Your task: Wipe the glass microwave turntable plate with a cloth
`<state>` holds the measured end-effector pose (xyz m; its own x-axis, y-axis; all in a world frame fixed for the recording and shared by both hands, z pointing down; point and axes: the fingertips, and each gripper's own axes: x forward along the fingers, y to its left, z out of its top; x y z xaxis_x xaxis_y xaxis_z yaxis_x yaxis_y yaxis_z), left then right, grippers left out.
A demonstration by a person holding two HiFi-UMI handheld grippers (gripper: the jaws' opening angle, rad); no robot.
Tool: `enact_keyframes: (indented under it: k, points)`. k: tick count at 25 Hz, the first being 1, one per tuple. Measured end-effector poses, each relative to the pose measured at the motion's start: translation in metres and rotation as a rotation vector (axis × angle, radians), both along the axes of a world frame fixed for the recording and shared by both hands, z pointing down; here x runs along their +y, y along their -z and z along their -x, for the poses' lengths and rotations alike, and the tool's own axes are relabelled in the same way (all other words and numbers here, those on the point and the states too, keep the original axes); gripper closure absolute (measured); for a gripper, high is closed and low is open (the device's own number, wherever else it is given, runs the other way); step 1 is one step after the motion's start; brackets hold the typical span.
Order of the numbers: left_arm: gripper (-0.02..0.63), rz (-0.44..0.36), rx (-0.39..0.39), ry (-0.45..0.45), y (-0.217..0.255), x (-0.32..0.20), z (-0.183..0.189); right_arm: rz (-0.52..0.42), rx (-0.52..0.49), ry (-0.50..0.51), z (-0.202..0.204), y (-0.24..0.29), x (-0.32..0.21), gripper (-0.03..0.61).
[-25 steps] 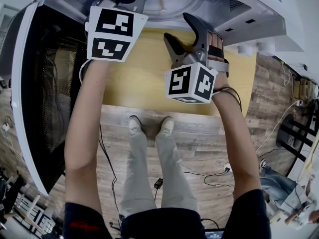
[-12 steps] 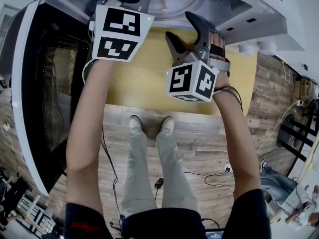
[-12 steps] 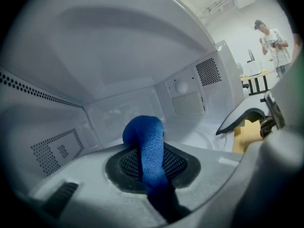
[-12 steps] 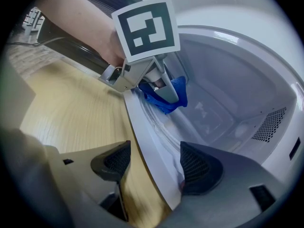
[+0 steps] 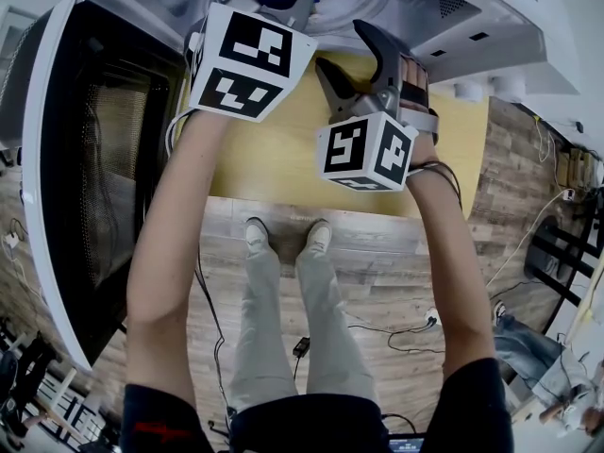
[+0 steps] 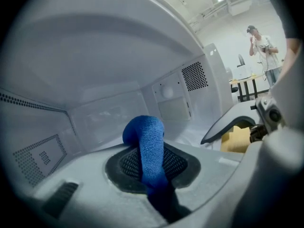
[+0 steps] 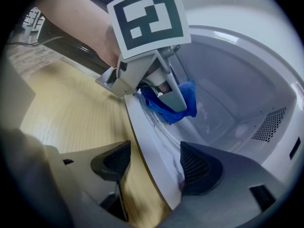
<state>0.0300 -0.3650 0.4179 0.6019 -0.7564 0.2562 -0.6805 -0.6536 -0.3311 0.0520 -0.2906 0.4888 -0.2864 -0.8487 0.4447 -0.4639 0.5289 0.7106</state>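
The glass plate (image 7: 153, 141) stands on edge at the mouth of the open microwave (image 5: 453, 12) and looks like a pale slab with curved glassy streaks. Its rim runs between the pads of my right gripper (image 7: 156, 163), and the right pad touches it. My right gripper (image 5: 363, 59) hovers over the yellow table. My left gripper (image 6: 152, 175) is shut on a blue cloth (image 6: 149, 146) that bulges past its tips. In the right gripper view that cloth (image 7: 183, 103) is pressed by the left gripper (image 7: 161, 87) against the plate's far part.
The microwave door (image 5: 85, 177) hangs open at the left. The white cavity (image 6: 95, 80) has vent holes on its side walls. The yellow table (image 5: 274, 149) runs under the microwave's front. A person (image 6: 263, 46) stands far off in the room.
My left gripper has slid to the right with the cloth, closer to my right gripper. The right gripper has barely shifted.
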Motion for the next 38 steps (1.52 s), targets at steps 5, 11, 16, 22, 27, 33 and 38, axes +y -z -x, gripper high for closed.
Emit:
enact_keyframes:
  k: [5, 11, 16, 22, 27, 33, 38]
  points:
    - [0.557, -0.003, 0.004, -0.023, 0.0, 0.004, -0.013, 0.004, -0.001, 0.003, 0.0, -0.001, 0.001, 0.272]
    - [0.557, -0.009, 0.001, -0.039, 0.0, 0.008, -0.024, 0.004, -0.002, -0.001, -0.001, -0.001, 0.0, 0.272]
    - [0.557, -0.014, -0.008, -0.06, 0.0, 0.011, -0.029, 0.003, -0.003, -0.001, -0.001, 0.0, 0.0, 0.272]
    - [0.557, -0.008, -0.006, -0.078, 0.0, 0.014, -0.033, 0.003, -0.004, -0.001, -0.001, -0.001, 0.0, 0.272]
    - [0.557, -0.009, 0.004, -0.09, 0.0, 0.017, -0.035, 0.002, -0.003, -0.002, 0.0, -0.001, 0.0, 0.272]
    - [0.557, -0.022, -0.016, -0.081, -0.002, 0.017, -0.034, 0.0, 0.0, 0.002, 0.0, -0.001, 0.001, 0.273]
    - [0.557, -0.013, -0.024, -0.062, -0.006, 0.019, -0.028, -0.003, 0.005, 0.007, 0.001, -0.002, 0.001, 0.273]
